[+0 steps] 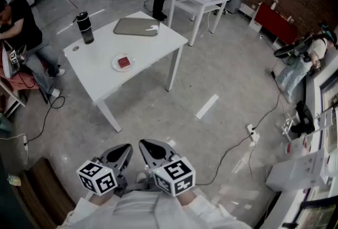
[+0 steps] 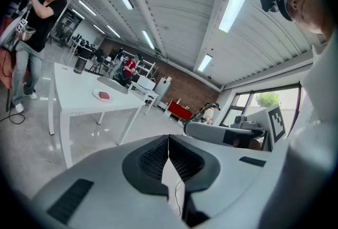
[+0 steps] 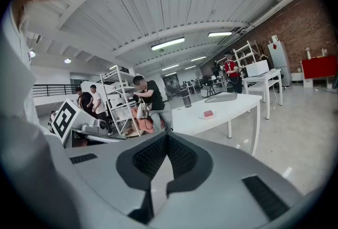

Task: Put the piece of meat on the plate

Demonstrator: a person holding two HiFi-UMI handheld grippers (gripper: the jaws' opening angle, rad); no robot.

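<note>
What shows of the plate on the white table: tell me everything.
The plate is small, round and white, material unclear at this range. It lies flat on the white table, about midway, toward its near edge. A red piece of meat sits at its centre, leaving the rim bare. Only table and meat touch it; the dark tumbler and grey tray stand apart.

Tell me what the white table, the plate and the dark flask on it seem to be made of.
The table looks like white laminated or painted board on white metal legs: flat matte top, thin square legs. The plate is white and smooth, ceramic or plastic; too small to tell. The flask is dark with a faint sheen, probably coated metal or plastic.
</note>
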